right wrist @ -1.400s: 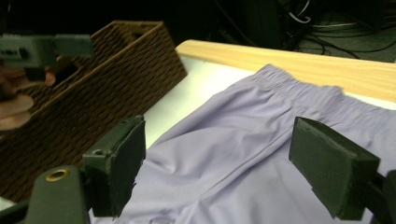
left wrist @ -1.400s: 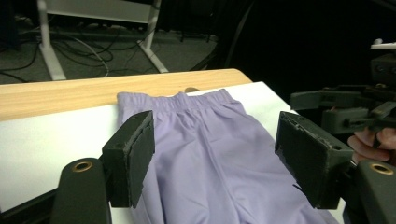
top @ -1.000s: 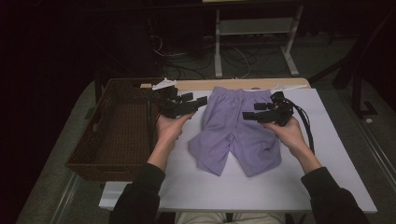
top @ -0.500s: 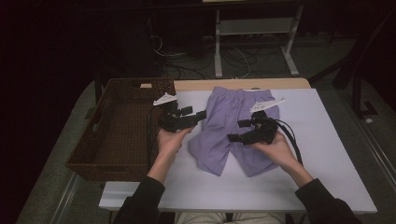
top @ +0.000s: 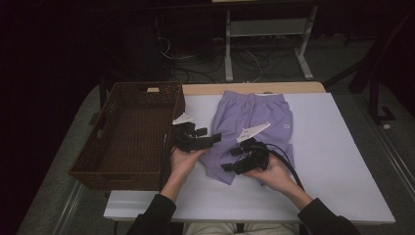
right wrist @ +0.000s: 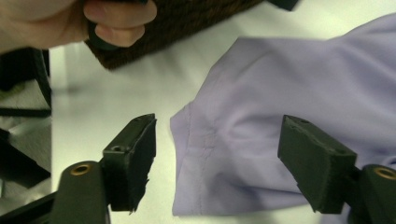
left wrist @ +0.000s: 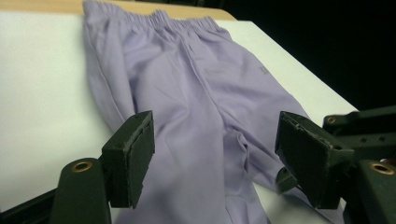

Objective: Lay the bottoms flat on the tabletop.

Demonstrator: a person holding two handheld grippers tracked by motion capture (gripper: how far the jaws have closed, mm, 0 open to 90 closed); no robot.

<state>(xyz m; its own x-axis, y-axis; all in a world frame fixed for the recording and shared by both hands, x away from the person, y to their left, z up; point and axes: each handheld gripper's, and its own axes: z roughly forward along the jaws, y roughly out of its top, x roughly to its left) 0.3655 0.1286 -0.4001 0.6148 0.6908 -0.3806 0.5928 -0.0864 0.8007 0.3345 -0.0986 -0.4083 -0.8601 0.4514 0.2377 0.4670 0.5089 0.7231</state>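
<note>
Between the right tool's parted jaws, the shorts' hem corner.

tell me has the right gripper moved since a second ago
Yes. In the high view the right gripper has come toward the person and toward the basket, from beside the shorts' waistband to the hem of the shorts. Its jaws have just been closing, gripping nothing.

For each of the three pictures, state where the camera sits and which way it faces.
High view: above the near edge, facing down on the white table; both forearms show.
Left gripper view: on the left gripper, facing the lilac fabric shorts; its fingers show.
Right gripper view: on the right gripper, facing a shorts hem and brown wicker basket.
All share the shorts.
</note>
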